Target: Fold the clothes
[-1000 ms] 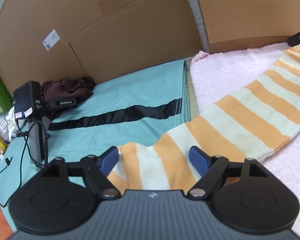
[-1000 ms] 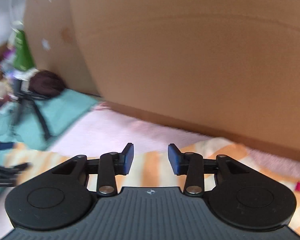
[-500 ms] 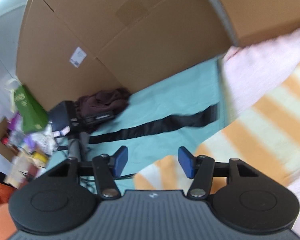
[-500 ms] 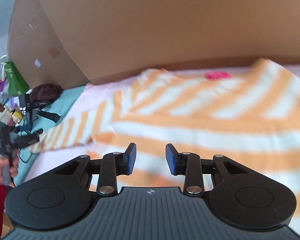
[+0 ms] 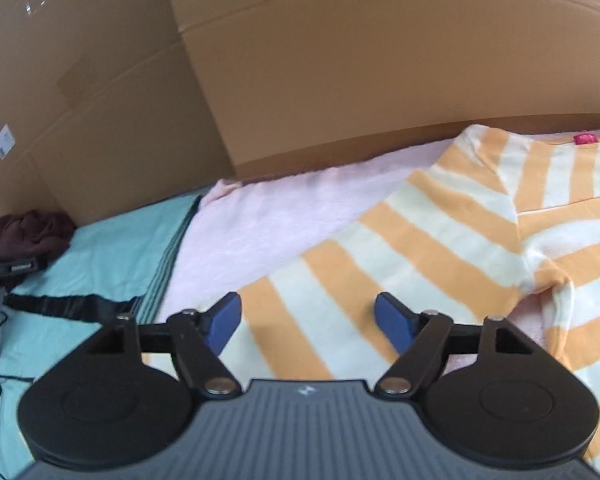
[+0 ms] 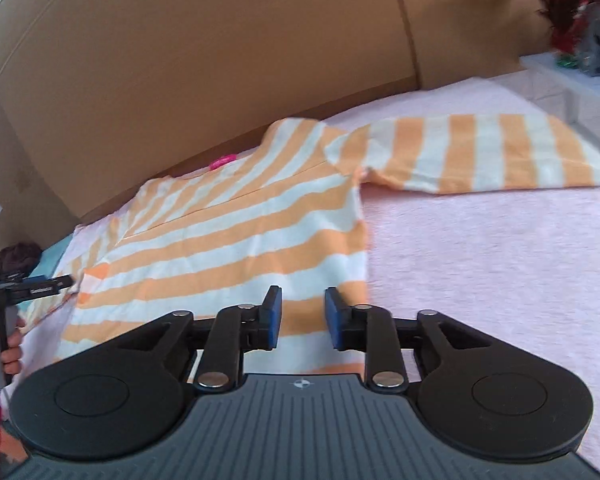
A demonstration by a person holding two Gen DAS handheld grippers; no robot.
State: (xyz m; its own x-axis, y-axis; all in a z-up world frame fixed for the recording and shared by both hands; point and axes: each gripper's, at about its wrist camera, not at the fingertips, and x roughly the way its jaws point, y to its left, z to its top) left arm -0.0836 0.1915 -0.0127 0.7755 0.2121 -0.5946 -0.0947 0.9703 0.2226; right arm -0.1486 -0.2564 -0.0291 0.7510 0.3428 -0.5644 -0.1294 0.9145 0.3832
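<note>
Orange-and-cream striped knit sweater (image 6: 236, 240) lies flat on the pink fleece blanket (image 6: 500, 260), body running toward the frame's upper left, one sleeve stretching right. The right tongs (image 6: 302, 316) hover over its near hem, closing, nothing between them. The left tongs (image 5: 308, 322) stand apart over the other sleeve, gripping nothing.

A fuzzy pale pink blanket (image 6: 500, 248) covers the surface, running up to tall brown cardboard panels (image 5: 340, 80) standing at twelve o'clock. At nine o'clock in the left wrist view lies a teal cloth with a black stripe (image 5: 100, 248), and a crumpled dark maroon garment (image 5: 24, 234) sits at its far corner, touching the cardboard.
</note>
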